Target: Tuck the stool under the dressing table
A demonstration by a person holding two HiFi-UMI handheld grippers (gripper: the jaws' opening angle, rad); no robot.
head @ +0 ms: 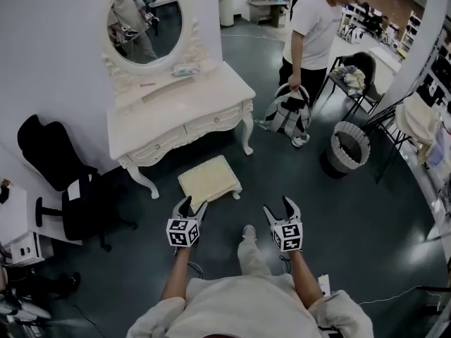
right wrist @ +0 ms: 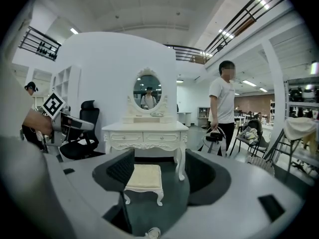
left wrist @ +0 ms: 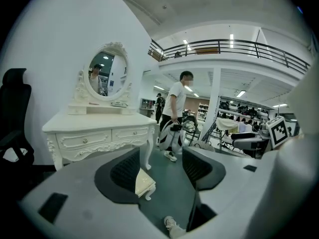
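The stool [head: 209,178] stood on the dark floor just in front of the dressing table [head: 176,111], at about 5 o'clock from the middle of the table in the head view, and its cream seat was outside the table, not under it. The left gripper [head: 193,206] hovered near the stool at about 7 o'clock from it, and the right gripper [head: 280,208] at about 4 o'clock, a little further away. Both grippers had their fingers spread apart and held nothing. In the left gripper view the stool [left wrist: 144,184] showed beside the left finger, apart from it; in the right gripper view it [right wrist: 143,177] showed between the two fingers but well beyond them, on the floor. An oval mirror [head: 144,23] stood on the table top. A black office chair [head: 60,174] was at 9 o'clock from the stool, and a person in a white shirt [head: 313,27] with a bag [head: 289,115] stood at about 2 o'clock.
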